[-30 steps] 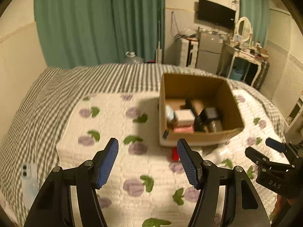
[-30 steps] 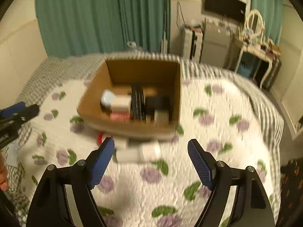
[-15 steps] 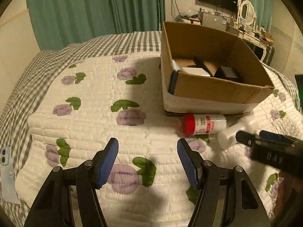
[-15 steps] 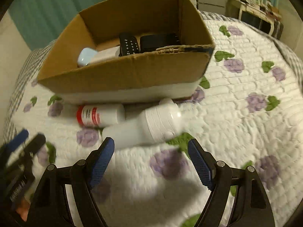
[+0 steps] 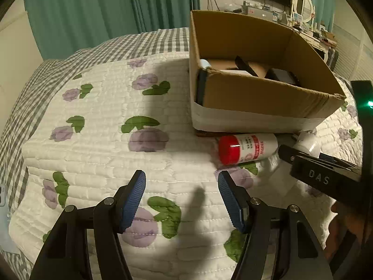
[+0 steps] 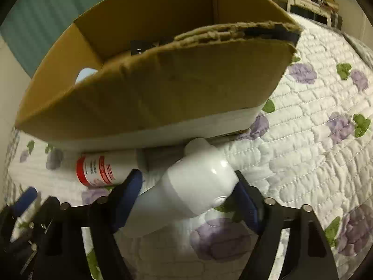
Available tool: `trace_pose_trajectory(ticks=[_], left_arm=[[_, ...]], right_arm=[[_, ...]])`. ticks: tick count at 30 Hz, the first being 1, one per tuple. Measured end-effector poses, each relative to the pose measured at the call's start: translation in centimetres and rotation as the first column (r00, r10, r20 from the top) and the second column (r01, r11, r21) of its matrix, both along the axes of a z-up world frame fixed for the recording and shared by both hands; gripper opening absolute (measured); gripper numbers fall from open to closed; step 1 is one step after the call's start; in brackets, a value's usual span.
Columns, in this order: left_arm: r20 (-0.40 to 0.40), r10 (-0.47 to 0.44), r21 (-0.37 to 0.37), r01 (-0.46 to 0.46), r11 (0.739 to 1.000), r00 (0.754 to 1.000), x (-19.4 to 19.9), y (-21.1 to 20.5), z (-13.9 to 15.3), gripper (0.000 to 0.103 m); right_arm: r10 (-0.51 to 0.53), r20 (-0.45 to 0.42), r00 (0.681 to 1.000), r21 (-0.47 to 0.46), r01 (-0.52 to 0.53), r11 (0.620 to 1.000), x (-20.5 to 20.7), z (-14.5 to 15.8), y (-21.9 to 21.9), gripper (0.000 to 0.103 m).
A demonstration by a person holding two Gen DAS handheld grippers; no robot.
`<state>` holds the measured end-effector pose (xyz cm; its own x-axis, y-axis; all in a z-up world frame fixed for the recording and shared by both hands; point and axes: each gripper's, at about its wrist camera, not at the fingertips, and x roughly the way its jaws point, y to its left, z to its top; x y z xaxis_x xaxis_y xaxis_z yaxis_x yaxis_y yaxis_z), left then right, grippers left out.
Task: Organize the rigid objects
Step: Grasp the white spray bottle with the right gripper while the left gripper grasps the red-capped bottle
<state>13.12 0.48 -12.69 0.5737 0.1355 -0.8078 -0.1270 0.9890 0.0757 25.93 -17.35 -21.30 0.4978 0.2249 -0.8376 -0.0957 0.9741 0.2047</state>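
Left wrist view: left tool gapes apart over the floral quilted bed, nothing between; red-capped white bottle lies against the brown cardboard box.

Right wrist view: right tool is closing around the white plastic bottle lying by that box; can't tell whether pads touch.

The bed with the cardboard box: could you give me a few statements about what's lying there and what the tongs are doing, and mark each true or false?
1. The red-capped bottle stands upright. False: it lies on its side on the quilt, just in front of the cardboard box.
2. The white bottle sits between the right tongs, which are closing. True.
3. The left tongs grip the red-capped bottle. False: they are open with nothing between them.
4. The box is empty. False: several things show inside.
5. The curtains are green. True.
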Motion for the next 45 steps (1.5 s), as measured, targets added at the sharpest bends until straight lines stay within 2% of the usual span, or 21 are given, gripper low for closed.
trace_pose_trajectory(ticks=[2,5,9,12,17,22,28,29,31,33,36,45], left_arm=[[-0.008,0.001,0.008,-0.001,1.000,1.000,0.1,-0.5,0.0,0.067],[-0.020,-0.005,0.016,0.005,1.000,1.000,0.5,-1.2,-0.1,0.067],[-0.031,-0.024,0.007,0.024,1.000,0.999,1.2,-2.3,0.0,0.067],[-0.041,-0.042,-0.024,0.041,0.999,0.998,1.9,-3.1,-0.1,0.067],[-0.063,-0.065,-0.078,0.060,0.995,0.996,3.6,-4.8,-0.7,0.067],[-0.083,-0.072,-0.059,0.067,0.996,0.994,5.2,-6.3,-1.9,0.067],[-0.070,-0.065,-0.061,0.060,0.996,0.995,6.4,-6.9,-2.5,0.080],[-0.072,-0.060,-0.067,0.056,0.996,0.996,6.7,-6.7,-2.7,0.080],[-0.125,-0.032,-0.109,0.018,0.994,0.992,7.9,-5.8,-4.1,0.082],[-0.128,0.005,-0.133,-0.022,0.991,0.992,8.7,-5.2,-4.5,0.082],[-0.116,0.002,-0.063,-0.010,0.998,0.993,8.7,-6.2,-4.5,0.081],[-0.076,-0.032,-0.086,0.026,0.996,0.997,6.1,-5.9,-3.0,0.079]], right_arm=[[-0.012,0.015,1.000,0.031,0.011,0.999,-0.8,0.3,-0.6,0.061],[-0.010,0.039,0.999,0.075,0.007,0.997,-1.9,1.4,-1.9,0.057],[0.006,0.148,0.989,-0.041,0.000,0.999,-3.7,4.2,-2.9,0.056],[-0.008,0.182,0.983,-0.083,0.023,0.996,-3.9,5.8,-4.3,0.056],[-0.042,0.138,0.989,-0.020,0.046,0.999,-2.9,5.1,-6.0,0.056],[-0.026,0.121,0.992,-0.007,0.027,1.000,-2.1,4.6,-5.5,0.056],[-0.035,0.089,0.995,0.018,0.033,0.999,-1.8,3.7,-5.7,0.056],[-0.035,0.085,0.996,0.020,0.033,0.999,-1.7,3.6,-5.6,0.056],[-0.033,0.080,0.996,0.023,0.032,0.999,-1.6,3.4,-5.5,0.056],[-0.032,0.080,0.996,0.022,0.030,0.999,-1.6,3.3,-5.5,0.056],[-0.032,0.077,0.997,0.018,0.031,0.999,-1.5,3.2,-5.5,0.056],[-0.026,0.082,0.996,-0.004,0.026,1.000,-1.4,3.1,-5.4,0.056]])
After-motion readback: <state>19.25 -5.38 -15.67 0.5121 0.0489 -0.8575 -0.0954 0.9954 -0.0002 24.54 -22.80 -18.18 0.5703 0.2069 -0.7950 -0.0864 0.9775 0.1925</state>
